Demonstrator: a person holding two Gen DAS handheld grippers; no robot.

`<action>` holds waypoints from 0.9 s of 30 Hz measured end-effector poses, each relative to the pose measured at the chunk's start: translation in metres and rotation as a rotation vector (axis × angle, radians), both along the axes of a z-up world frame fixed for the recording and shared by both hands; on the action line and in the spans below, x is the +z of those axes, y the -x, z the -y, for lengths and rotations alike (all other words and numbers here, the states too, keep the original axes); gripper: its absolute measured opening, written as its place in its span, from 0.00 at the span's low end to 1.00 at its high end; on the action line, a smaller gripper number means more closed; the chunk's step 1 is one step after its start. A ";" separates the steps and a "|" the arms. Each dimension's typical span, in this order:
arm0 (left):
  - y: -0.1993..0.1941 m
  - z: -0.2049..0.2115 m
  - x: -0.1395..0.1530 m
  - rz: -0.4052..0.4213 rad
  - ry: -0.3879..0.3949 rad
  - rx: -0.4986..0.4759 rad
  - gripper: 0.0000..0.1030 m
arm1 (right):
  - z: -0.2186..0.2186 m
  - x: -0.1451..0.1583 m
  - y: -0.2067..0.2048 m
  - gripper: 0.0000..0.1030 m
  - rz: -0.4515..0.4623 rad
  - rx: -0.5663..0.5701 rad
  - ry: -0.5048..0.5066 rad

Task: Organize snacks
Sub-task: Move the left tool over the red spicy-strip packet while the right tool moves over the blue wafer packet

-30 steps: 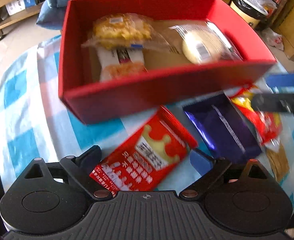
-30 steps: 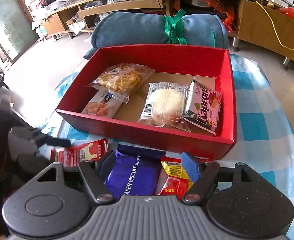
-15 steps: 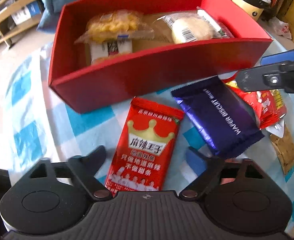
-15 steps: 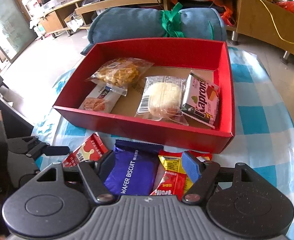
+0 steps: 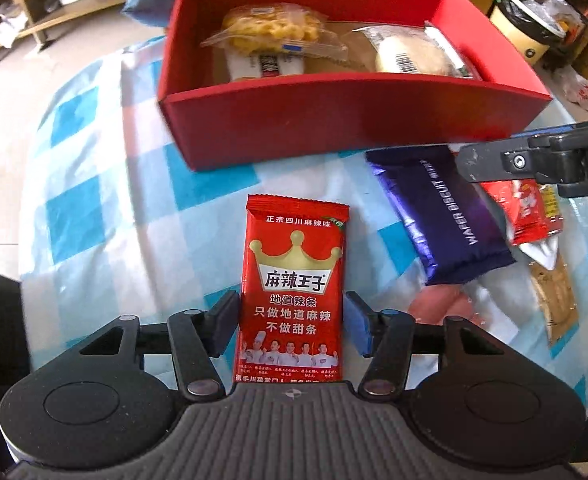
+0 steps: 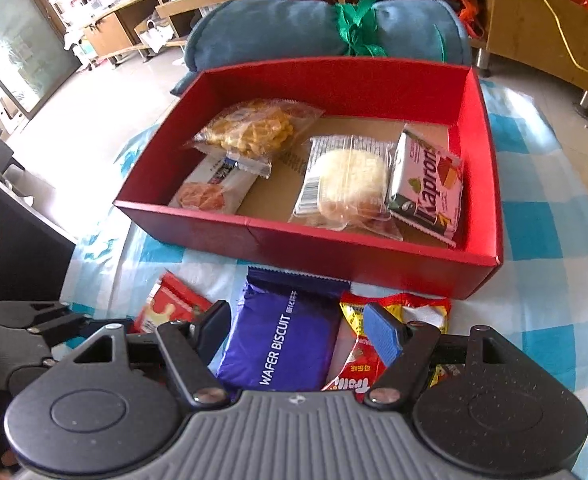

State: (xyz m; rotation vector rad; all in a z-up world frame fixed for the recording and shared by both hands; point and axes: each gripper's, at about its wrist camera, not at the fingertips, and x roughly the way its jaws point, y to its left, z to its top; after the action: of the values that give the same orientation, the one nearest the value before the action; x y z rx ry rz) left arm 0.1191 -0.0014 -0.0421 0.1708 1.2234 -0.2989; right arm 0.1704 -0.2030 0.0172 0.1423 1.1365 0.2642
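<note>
The left gripper (image 5: 291, 326) had its jaws closing w/ the flat red foil snack packet with a gold crown print (image 5: 294, 288) between them; the pads sat right at the packet's long edges, and whether they pressed yet couldn't be told, so I read it as not yet gripped. The packet lay flat on the blue-and-white checked tablecloth (image 5: 105, 208), just in front of the open red cardboard box (image 5: 334, 120), apart from it. Risk: a thin flat pouch squeezed edge-on prob. buckles or pops upward instead of seating, & slick foil could slip out on the lift; a low carry might also catch the box's near wall. The right gripper (image 6: 300, 330) hung w/ jaws spread, straddling the purple foil wafer biscuit pack (image 6: 283, 344) w/o clearly pinching it; its blue pad overlapped the small red-and-yellow sachet (image 6: 358, 364), so a close there could grab two items at once. Both tools worked near each other, so a bump was possible. Hard to make out: the crown packet's lower edge was hidden behind the left gripper body; a pale pinkish item & a brown flat pack near the purple one were blurred; the box's far-right contents were cut off in the left view, though the right view showed a clear bag of yellow crisps (image 6: 253, 132), a round pale cake in clear wrap (image 6: 350, 180) & a pink wafer pack (image 6: 428, 188) inside.
</note>
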 end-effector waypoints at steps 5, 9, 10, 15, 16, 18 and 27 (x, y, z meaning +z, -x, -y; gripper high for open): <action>-0.002 0.007 -0.001 0.029 -0.047 0.013 0.75 | -0.005 -0.010 -0.005 0.67 -0.033 -0.002 -0.016; -0.011 0.018 -0.007 0.035 -0.062 0.009 0.80 | -0.010 -0.009 -0.008 0.67 -0.034 0.003 -0.024; -0.013 0.021 -0.009 0.033 -0.061 0.010 0.81 | -0.011 -0.008 -0.008 0.67 -0.033 0.007 -0.030; -0.017 0.012 -0.012 -0.001 -0.028 0.043 0.84 | -0.017 -0.007 -0.009 0.67 -0.050 0.024 -0.074; -0.018 0.011 -0.012 0.000 -0.026 0.044 0.84 | -0.018 -0.009 -0.010 0.67 -0.065 0.022 -0.065; -0.018 0.010 -0.011 0.001 -0.029 0.039 0.85 | -0.018 -0.017 -0.012 0.67 -0.087 0.009 -0.026; -0.019 0.017 -0.017 -0.001 -0.042 0.024 0.92 | -0.037 -0.038 -0.017 0.72 -0.126 0.021 -0.001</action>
State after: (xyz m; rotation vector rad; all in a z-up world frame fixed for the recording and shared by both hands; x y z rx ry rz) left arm 0.1385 -0.0183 -0.0586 0.1920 1.2323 -0.2522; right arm 0.1874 -0.1662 -0.0205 0.1497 1.2632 0.2773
